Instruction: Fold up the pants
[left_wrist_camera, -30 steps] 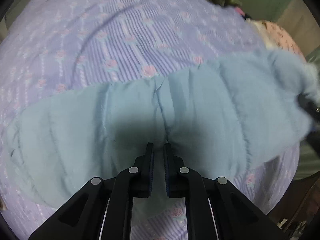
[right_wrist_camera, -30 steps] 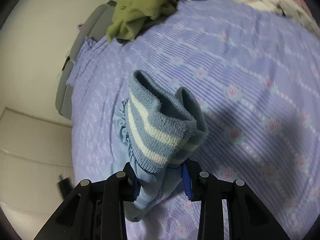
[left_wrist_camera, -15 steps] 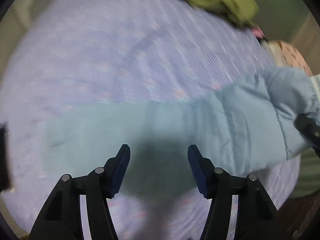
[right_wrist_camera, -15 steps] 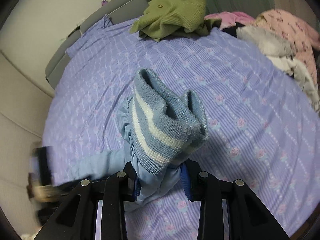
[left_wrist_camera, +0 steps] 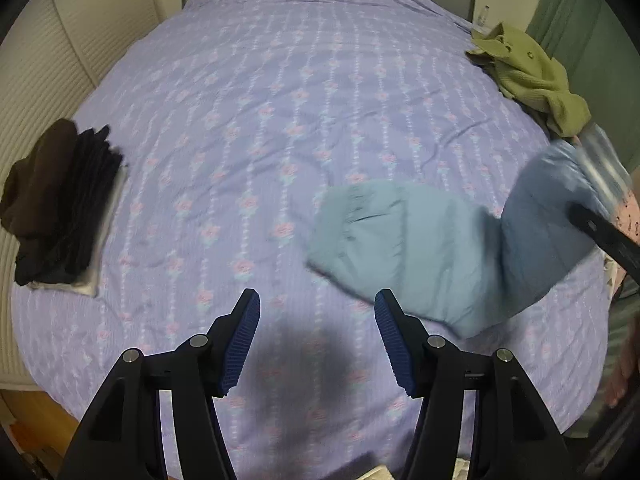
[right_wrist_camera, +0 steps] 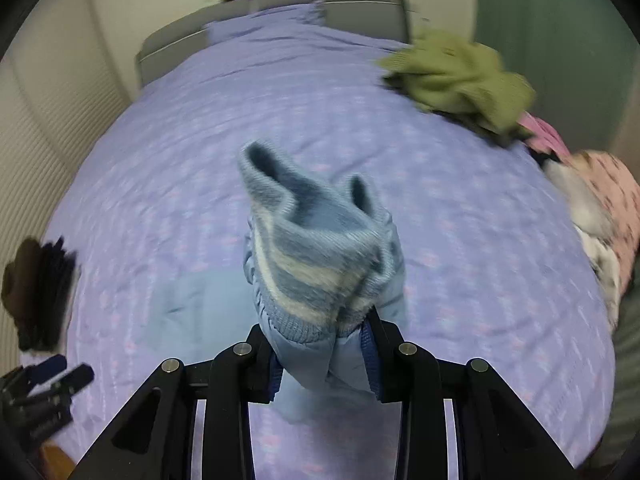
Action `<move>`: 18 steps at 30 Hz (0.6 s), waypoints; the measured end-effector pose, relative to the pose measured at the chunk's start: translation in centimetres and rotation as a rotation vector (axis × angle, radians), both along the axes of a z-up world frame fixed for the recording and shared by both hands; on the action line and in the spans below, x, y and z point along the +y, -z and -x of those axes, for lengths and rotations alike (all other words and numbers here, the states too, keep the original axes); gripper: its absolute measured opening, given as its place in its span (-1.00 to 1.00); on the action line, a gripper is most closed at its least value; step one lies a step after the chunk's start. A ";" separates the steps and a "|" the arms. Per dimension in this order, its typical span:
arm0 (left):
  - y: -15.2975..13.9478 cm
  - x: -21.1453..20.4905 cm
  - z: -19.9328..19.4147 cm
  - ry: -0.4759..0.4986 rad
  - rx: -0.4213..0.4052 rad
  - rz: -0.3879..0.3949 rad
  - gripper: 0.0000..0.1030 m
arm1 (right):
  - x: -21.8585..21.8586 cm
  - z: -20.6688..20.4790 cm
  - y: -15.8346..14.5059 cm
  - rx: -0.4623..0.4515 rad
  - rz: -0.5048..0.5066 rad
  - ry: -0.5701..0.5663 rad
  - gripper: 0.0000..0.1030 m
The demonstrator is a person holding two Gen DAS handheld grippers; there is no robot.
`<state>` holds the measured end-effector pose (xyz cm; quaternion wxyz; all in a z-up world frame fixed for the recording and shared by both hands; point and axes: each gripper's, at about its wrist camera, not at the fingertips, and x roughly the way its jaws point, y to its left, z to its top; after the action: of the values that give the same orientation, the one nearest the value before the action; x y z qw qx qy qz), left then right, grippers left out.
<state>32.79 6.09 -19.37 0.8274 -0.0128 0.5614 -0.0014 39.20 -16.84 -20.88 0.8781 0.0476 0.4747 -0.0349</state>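
Observation:
The light blue padded pants (left_wrist_camera: 432,248) lie on the purple bed at the right of the left wrist view, their far end lifted. My left gripper (left_wrist_camera: 318,340) is open and empty, hovering over the bedspread left of the pants. My right gripper (right_wrist_camera: 324,356) is shut on the pants (right_wrist_camera: 316,364) near their striped knit cuffs (right_wrist_camera: 316,248), which stick up above the fingers. The rest of the pants (right_wrist_camera: 200,308) trails down to the left. The right gripper shows as a dark bar at the right edge of the left wrist view (left_wrist_camera: 604,232).
A stack of folded dark clothes (left_wrist_camera: 60,204) sits at the bed's left edge. A green garment (left_wrist_camera: 532,76) lies at the far right, with pink and white clothes (right_wrist_camera: 600,208) beside it. The grey headboard (right_wrist_camera: 280,12) is at the far end. My left gripper shows at lower left (right_wrist_camera: 44,396).
My left gripper let go of the pants, opened and drew back to the left. My right gripper kept its hold and lifted the cuff end, pulling the pants rightwards.

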 end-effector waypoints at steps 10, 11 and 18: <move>1.4 7.1 1.9 -0.041 0.018 0.010 0.14 | 12.9 -3.9 6.8 0.158 0.089 -0.180 -0.31; 1.8 7.8 1.9 -0.050 0.026 0.016 0.14 | 13.8 -3.9 7.4 0.168 0.100 -0.201 -0.30; 2.7 10.1 1.5 -0.067 0.044 0.034 0.14 | 17.5 -3.5 9.9 0.225 0.113 -0.315 0.28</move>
<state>31.28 16.21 -22.10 0.8142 -0.0457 0.5786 0.0170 42.72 0.61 -30.76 0.8155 -0.0805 0.5686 0.0711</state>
